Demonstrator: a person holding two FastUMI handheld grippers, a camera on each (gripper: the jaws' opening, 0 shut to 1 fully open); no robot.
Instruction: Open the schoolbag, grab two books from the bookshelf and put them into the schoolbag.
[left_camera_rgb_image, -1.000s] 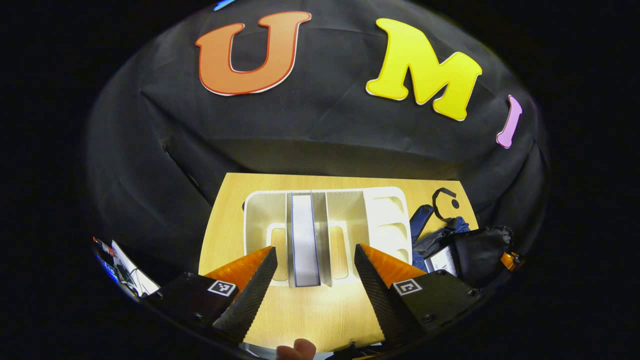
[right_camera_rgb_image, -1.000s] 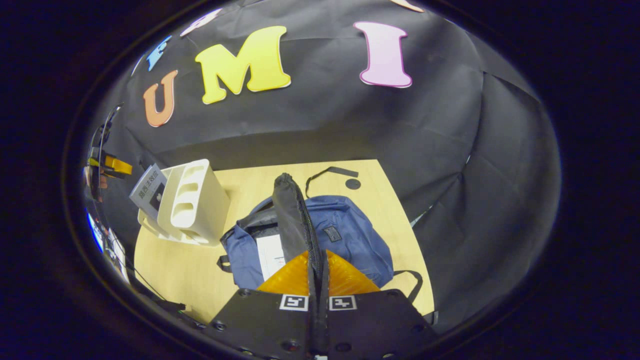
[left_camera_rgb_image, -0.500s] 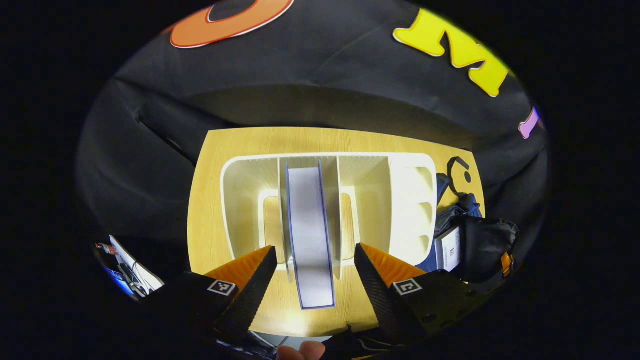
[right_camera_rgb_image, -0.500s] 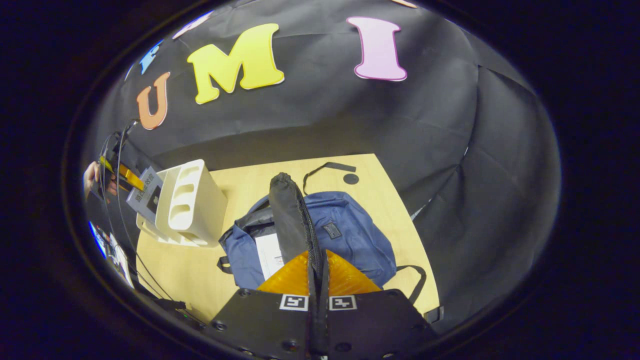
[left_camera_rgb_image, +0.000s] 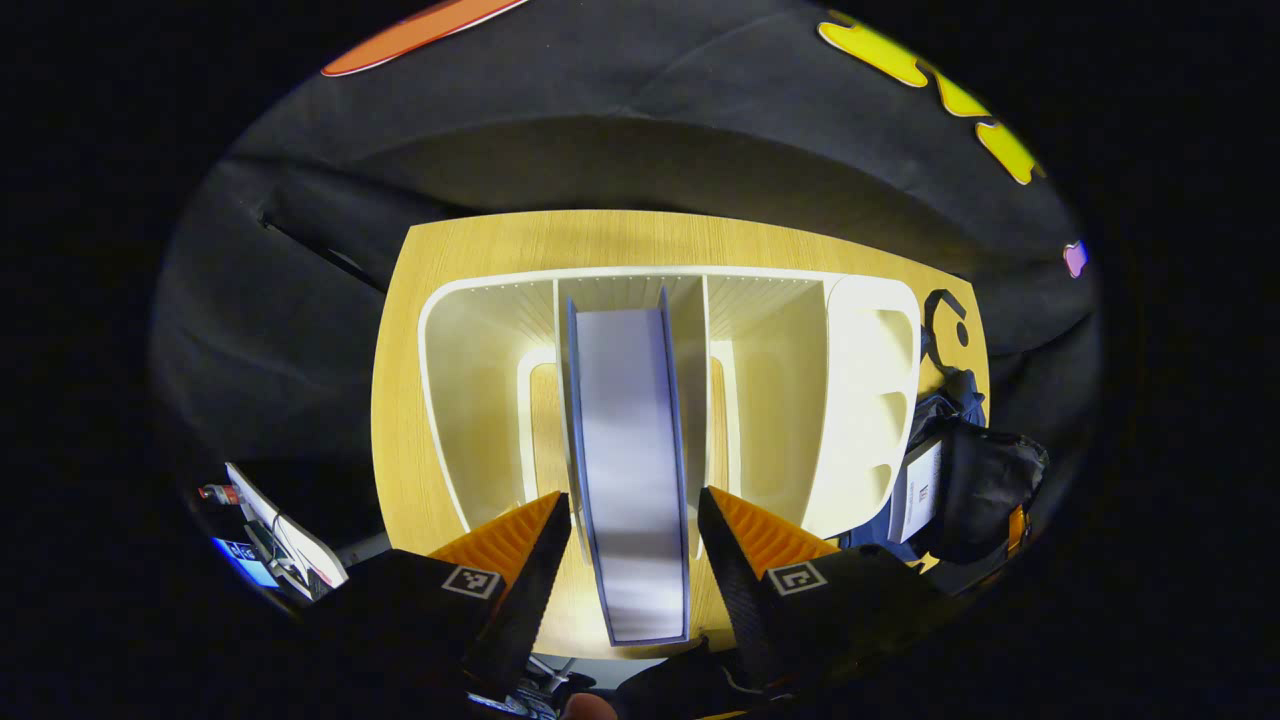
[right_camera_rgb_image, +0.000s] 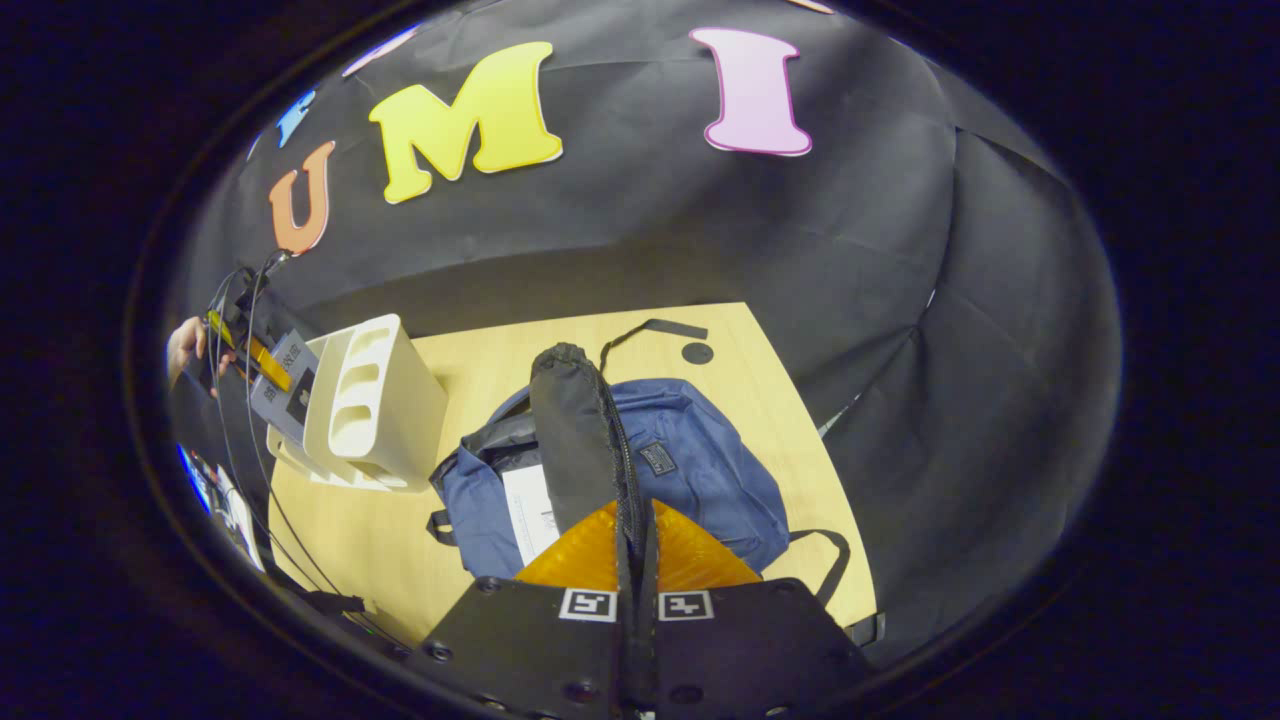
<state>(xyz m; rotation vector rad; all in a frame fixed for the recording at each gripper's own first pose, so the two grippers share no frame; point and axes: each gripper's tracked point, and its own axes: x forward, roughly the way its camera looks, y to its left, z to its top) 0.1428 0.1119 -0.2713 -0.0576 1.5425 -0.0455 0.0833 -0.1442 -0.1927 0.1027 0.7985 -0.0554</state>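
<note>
Left gripper (left_camera_rgb_image: 625, 545): jaws wide, one finger on each side of the book's near edge, neither seen pressing on it; in the right gripper view it sits at the far left, above the bookshelf, held by a hand (right_camera_rgb_image: 186, 343).
Book (left_camera_rgb_image: 630, 470): stands upright in the middle slot of the bookshelf, page edge facing the camera, blue cover edges on both sides.
Bookshelf (left_camera_rgb_image: 860, 400): white, with dividers, on the worktop (left_camera_rgb_image: 400, 420); its slotted end wall faces the schoolbag.
Schoolbag (right_camera_rgb_image: 700, 470): blue, lies on the worktop just right of the bookshelf, mouth open; a white-covered book (right_camera_rgb_image: 528, 510) shows inside it.
Flap (right_camera_rgb_image: 575, 430): the schoolbag's black-lined opening edge, lifted upright above the bag.
Right gripper (right_camera_rgb_image: 637, 520): jaws narrow, closed on the flap's zipper edge, holding the schoolbag open.
Strap (right_camera_rgb_image: 650, 333): black, lies on the worktop beyond the schoolbag.
</note>
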